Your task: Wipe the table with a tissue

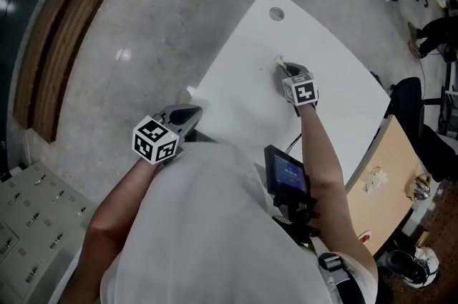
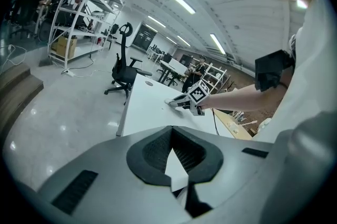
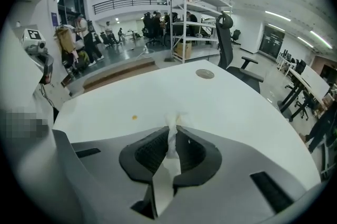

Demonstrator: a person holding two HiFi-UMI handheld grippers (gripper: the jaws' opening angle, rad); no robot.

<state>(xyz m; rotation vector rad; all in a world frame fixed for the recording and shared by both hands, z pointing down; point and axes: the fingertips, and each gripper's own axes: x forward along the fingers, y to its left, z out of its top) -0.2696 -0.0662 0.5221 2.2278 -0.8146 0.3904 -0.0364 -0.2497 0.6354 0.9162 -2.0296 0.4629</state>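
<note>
The table (image 1: 243, 99) looked smooth, matt white; the tissue (image 3: 172, 124) was soft, crumpled paper; the right gripper (image 3: 172, 136) showed matt grey plastic, its pads (image 3: 150, 153) ribbed black; the floor (image 1: 143, 31) gleamed like polished stone.

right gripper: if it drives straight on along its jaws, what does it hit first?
Most likely the white table, just ahead of the tissue pinched in the right gripper; the tissue tip would land first. The orange speck lies left of that line. Depth is hard to judge.
</note>
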